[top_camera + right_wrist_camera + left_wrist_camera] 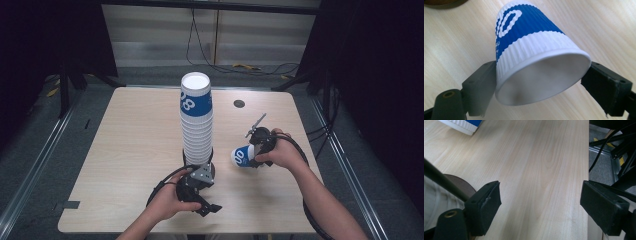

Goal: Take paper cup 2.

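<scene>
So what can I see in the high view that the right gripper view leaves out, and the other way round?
The high view alone takes in the tall stack of cups, the left tool near its foot, both of the person's hands and the whole table. The right gripper view alone looks into the white inside of the single cup's mouth and shows the ribbed wall up close. Both show the blue and white cup lying on its side in the right tool on the pale wooden top.
</scene>
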`<state>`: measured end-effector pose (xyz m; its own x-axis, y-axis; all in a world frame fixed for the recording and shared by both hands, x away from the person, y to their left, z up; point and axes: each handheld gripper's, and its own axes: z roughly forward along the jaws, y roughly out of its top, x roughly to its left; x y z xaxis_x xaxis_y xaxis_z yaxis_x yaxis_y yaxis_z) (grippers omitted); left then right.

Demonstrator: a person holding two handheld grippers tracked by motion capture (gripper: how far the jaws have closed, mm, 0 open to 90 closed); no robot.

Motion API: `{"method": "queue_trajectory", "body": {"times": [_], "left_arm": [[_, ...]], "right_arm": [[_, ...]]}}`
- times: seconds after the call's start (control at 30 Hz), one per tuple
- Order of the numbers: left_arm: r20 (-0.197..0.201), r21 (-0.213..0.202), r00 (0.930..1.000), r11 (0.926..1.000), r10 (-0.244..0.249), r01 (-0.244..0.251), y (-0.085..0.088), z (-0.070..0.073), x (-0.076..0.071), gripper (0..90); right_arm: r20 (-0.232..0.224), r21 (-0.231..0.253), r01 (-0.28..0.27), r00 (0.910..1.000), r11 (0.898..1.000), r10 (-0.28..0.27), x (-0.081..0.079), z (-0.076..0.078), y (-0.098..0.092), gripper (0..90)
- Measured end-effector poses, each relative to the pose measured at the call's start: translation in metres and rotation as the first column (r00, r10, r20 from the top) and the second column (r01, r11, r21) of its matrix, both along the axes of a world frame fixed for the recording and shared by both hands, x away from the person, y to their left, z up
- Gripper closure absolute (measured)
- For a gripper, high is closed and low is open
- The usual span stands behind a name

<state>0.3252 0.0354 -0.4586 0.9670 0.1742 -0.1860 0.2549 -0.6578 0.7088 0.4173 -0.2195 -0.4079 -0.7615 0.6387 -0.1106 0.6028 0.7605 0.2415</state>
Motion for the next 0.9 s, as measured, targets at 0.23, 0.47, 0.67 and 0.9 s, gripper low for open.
{"method": "queue_trajectory", "body": {"times": [0.23, 0.47, 0.67, 0.9], "left_arm": [[-0.002, -0.009, 1.0000, 1.0000, -0.001, 0.001, 0.001, -0.002, 0.000, 16.9], [-0.002, -0.005, 1.0000, 1.0000, -0.004, 0.004, 0.000, -0.002, -0.001, 17.0], [-0.003, -0.006, 1.0000, 1.0000, -0.004, 0.004, 0.001, -0.003, 0.000, 17.1], [-0.001, 0.000, 1.0000, 1.0000, -0.005, 0.005, 0.003, -0.003, 0.000, 17.1]], "right_arm": [[0.009, 0.002, -0.002, 1.0000, 1.000, 0.002, -0.003, 0.010, 0.000, 14.5], [0.024, 0.007, 0.013, 0.9996, 1.000, -0.014, 0.001, 0.010, -0.002, 14.3], [0.053, 0.043, 0.022, 0.9983, 0.999, -0.024, 0.005, 0.008, 0.002, 13.9], [0.087, 0.097, 0.044, 0.9948, 0.994, -0.053, 0.010, 0.003, 0.009, 13.6]]}}
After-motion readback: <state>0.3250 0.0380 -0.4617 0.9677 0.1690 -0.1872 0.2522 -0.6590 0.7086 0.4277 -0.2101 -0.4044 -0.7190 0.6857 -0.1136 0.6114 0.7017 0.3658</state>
